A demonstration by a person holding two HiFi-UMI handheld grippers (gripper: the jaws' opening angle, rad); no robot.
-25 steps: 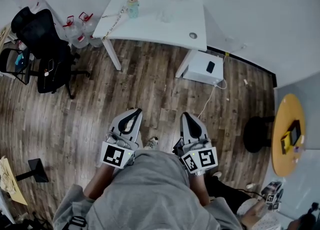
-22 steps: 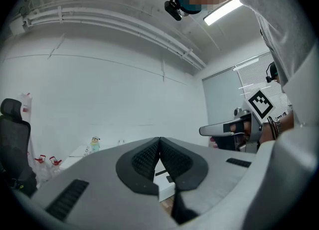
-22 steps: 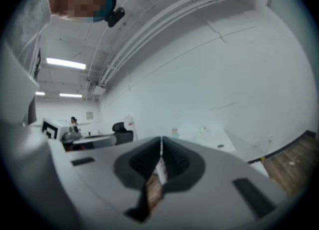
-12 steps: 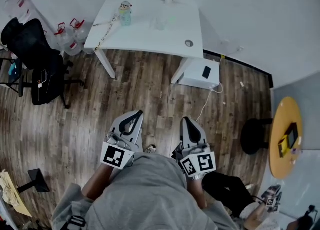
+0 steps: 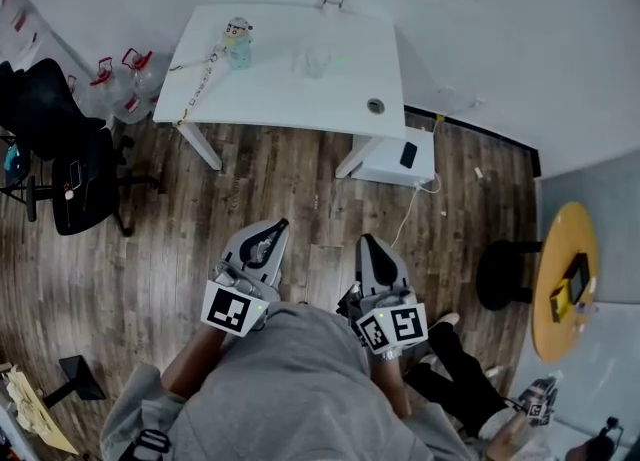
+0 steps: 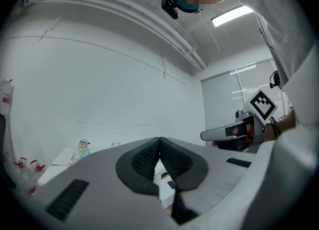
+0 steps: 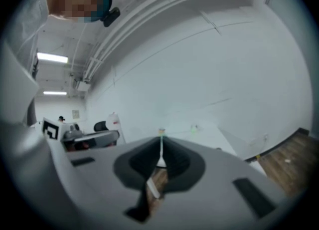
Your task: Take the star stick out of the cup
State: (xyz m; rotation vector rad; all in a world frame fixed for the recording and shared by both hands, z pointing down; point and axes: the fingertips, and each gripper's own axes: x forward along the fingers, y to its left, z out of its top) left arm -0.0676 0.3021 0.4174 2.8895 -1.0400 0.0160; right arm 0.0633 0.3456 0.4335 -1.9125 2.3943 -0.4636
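A white table (image 5: 260, 89) stands far ahead across the wooden floor. On it is a clear cup (image 5: 313, 63) with a small green spot (image 5: 340, 61) beside it; the star stick is too small to make out. My left gripper (image 5: 272, 232) and right gripper (image 5: 366, 246) are held close to my body, side by side, well short of the table. Both point forward with their jaws together and nothing between them. In the left gripper view the left gripper's (image 6: 159, 139) jaws meet, and the right gripper view shows the right gripper (image 7: 161, 141) likewise.
A doll-shaped bottle (image 5: 238, 41), a small glass (image 5: 331, 1) and a chain (image 5: 198, 87) also lie on the table. A white box (image 5: 392, 159) sits under it. A black chair (image 5: 60, 164) and jugs (image 5: 115, 79) are at left, a round yellow table (image 5: 562, 284) and black stool (image 5: 500, 274) at right.
The white table has slid lower and nearer in the head view, and the chair has drifted left. Both grippers stay shut in the same place before my body.
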